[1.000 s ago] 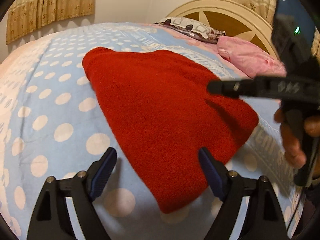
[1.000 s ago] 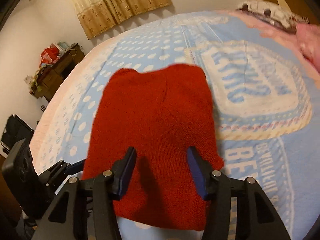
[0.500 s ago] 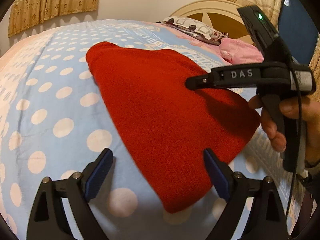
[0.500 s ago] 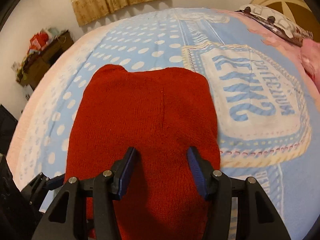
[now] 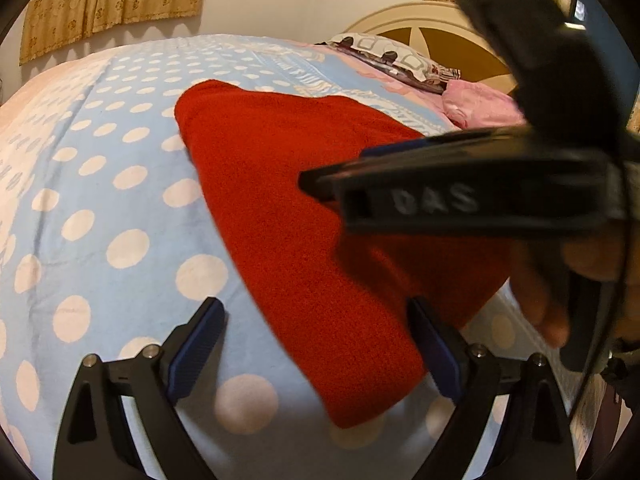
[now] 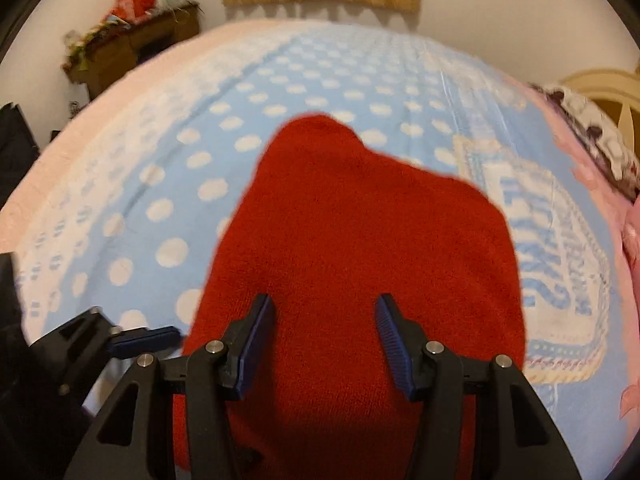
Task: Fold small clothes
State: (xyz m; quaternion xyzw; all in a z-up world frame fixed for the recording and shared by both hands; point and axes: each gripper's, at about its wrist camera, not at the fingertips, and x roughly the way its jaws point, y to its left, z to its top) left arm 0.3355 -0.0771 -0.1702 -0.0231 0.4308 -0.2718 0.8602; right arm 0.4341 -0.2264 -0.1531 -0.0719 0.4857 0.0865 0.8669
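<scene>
The flat red knitted garment [image 6: 352,240] lies low on the pale blue polka-dot bedspread [image 5: 100,208], so nothing tall rises from the middle of the bed. Broad bare bedspread lies open on the dotted side of the garment. Toward the cream wooden headboard [image 5: 424,24], a patterned pillow [image 5: 396,58] and a pink bundle of cloth [image 5: 480,106] crowd that end. In the left wrist view the black right gripper [image 5: 316,182] reaches across above the garment, blocking passage there.
</scene>
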